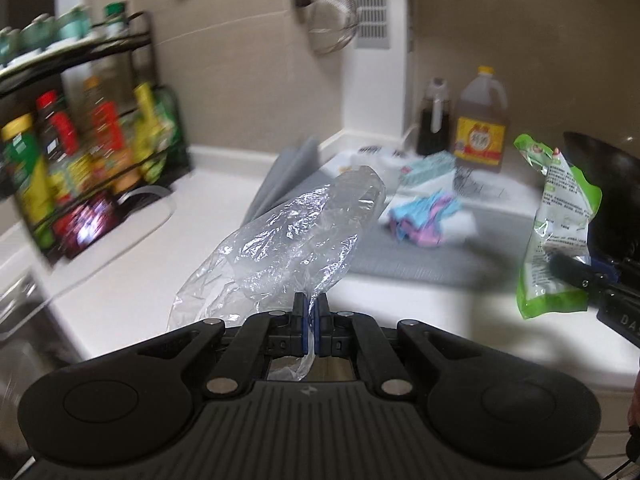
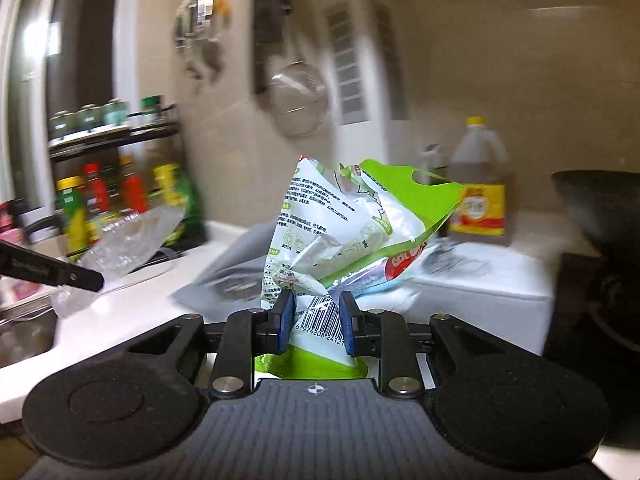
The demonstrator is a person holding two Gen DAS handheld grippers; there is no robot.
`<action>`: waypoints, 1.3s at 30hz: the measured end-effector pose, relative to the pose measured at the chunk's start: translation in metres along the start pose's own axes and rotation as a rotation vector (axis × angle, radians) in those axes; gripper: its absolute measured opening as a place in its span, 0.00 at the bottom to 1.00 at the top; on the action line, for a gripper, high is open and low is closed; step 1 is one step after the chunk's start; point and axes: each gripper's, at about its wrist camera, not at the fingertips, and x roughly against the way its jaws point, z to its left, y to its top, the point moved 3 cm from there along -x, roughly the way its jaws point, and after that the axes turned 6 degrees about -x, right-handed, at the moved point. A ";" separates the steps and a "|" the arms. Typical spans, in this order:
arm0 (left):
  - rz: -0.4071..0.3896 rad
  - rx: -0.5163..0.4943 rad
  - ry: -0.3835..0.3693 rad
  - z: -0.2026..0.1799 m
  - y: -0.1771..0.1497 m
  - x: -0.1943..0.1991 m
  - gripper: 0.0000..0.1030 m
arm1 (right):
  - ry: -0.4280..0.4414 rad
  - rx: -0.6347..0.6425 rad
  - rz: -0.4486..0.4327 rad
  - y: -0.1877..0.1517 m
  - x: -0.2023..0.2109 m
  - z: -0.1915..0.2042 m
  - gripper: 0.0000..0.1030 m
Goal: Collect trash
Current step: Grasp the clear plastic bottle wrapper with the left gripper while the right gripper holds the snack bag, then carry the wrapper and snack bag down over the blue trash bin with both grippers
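My left gripper [image 1: 311, 305] is shut on a crumpled clear plastic bag [image 1: 292, 240] and holds it above the white counter [image 1: 132, 280]. My right gripper [image 2: 318, 308] is shut on a green and white food wrapper [image 2: 344, 220] with a barcode, also held above the counter. The wrapper [image 1: 556, 228] and the right gripper's tip [image 1: 576, 276] show at the right of the left wrist view. The clear bag [image 2: 128, 244] and the left gripper's finger [image 2: 56, 270] show at the left of the right wrist view.
A blue and pink crumpled scrap [image 1: 424, 216] lies on a grey mat [image 1: 432, 256]. An oil jug [image 1: 482, 120] and a dark bottle [image 1: 434, 118] stand at the back. A spice rack [image 1: 80, 152] stands at left, a black wok [image 1: 608, 196] at right, a sink [image 2: 24, 336] at far left.
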 end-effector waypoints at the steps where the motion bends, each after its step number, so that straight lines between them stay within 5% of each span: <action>1: 0.009 0.002 0.009 0.002 -0.009 0.006 0.03 | 0.019 0.009 0.013 -0.005 0.006 0.008 0.26; 8: 0.091 0.042 0.025 0.013 -0.069 0.032 0.02 | 0.114 0.066 0.130 -0.046 0.032 0.058 0.26; 16: 0.146 0.107 0.009 0.013 -0.117 0.036 0.02 | 0.119 0.154 0.250 -0.090 0.033 0.091 0.26; 30: 0.248 0.092 -0.001 -0.008 -0.165 0.014 0.02 | 0.103 0.235 0.356 -0.123 0.023 0.103 0.26; 39: 0.275 0.093 -0.015 -0.010 -0.169 0.007 0.02 | 0.109 0.241 0.377 -0.126 0.019 0.103 0.26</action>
